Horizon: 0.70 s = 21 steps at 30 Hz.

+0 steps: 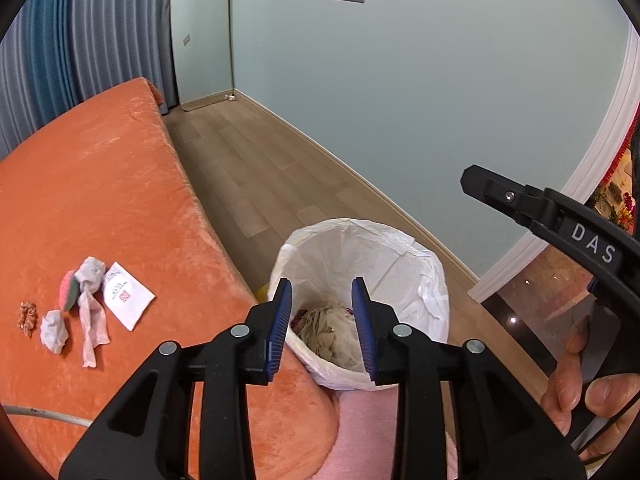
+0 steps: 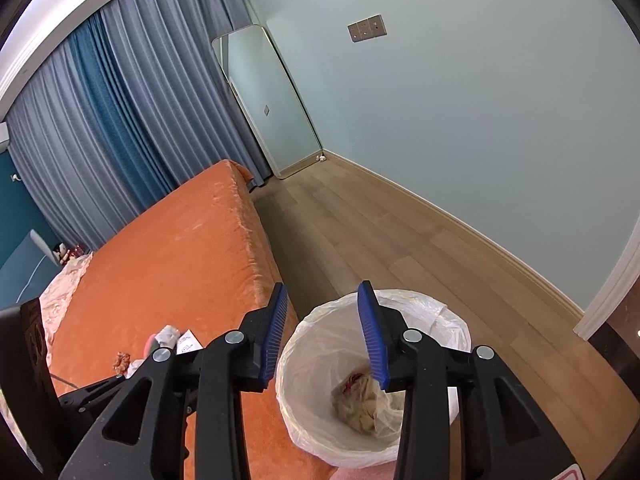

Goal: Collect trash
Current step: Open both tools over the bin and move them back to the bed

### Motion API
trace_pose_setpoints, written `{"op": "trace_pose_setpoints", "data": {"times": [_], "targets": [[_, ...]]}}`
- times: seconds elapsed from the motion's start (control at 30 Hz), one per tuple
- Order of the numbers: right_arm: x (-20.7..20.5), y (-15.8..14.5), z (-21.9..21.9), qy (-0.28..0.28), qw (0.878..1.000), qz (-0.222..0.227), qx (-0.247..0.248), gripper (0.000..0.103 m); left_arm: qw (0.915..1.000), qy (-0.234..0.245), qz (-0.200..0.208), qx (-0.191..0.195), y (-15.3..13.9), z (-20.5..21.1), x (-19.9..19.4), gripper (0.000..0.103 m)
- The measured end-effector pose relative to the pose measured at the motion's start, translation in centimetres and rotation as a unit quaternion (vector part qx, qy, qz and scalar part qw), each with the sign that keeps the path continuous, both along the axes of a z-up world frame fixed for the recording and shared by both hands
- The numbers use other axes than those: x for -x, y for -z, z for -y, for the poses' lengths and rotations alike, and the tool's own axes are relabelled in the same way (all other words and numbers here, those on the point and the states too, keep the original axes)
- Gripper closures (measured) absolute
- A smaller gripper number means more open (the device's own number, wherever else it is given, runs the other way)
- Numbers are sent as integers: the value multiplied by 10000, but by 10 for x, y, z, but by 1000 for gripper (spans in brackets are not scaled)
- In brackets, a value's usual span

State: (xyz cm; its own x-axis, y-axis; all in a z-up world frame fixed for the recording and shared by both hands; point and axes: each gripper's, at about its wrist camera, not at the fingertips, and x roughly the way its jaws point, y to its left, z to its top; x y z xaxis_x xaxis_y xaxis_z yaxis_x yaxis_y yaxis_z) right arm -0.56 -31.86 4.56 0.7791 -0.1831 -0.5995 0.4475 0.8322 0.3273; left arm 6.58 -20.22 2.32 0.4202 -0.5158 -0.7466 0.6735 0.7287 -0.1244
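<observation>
A round bin with a white liner stands on the floor beside the orange bed; crumpled beige tissue lies inside it. It also shows in the right wrist view. My left gripper is open and empty above the bin's near rim. My right gripper is open and empty above the bin. On the bed lie trash items: a white paper packet, crumpled white tissues, a long twisted tissue, a pink-green sponge and brown crumbs.
The orange bed fills the left. Wooden floor runs along the pale wall. A mirror leans in the corner by blue curtains. A white cable lies on the bed's near edge.
</observation>
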Motion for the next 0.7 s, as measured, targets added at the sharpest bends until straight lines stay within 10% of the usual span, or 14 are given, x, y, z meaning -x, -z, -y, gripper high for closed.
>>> {"op": "trace_pose_setpoints", "data": {"times": [0.7], "targets": [[-48,2,-86,-1121,9930,-279,228,56,9929,-1137,332,-134,-14,-94,-25,73]]}}
